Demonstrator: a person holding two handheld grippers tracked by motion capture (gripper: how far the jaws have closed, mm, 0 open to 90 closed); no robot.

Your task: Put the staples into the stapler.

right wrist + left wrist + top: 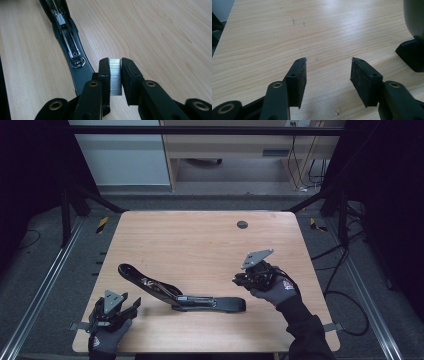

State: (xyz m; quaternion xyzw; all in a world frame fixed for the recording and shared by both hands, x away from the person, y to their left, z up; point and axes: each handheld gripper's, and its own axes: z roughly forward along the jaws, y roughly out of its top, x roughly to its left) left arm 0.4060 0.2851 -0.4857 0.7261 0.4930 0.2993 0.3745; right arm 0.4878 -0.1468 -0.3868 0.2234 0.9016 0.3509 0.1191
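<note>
The work in hand looks like reloading an opened stapler (180,295), and the step reached is carrying the refill toward it. The stapler lies unfolded on the near middle of the worktop (200,240), its arm swung out to the left and its base reaching right. The right hand-held gripper (239,280) hovers just right of the stapler's right end, above the wood. In the right gripper view the right hand-held gripper's jaws are closed onto a silvery strip of staples (115,75), the pads pressing on both long faces and the strip standing on edge between them. The left hand-held gripper (134,306) sits at the near left corner of the worktop, jaws about half apart with nothing between them.

The next move probably calls for lining the strip up lengthwise with the open magazine channel (67,37) and lowering it in squarely; the left hand-held gripper may need to steady the stapler first.

From above, the whole layout and both hands are clear, but the staples are too small to make out. The right gripper view gives the grip and the channel's metal track. The left gripper view shows bare wood between its pads (299,80) and, at its right edge, a dark part of the stapler.
</note>
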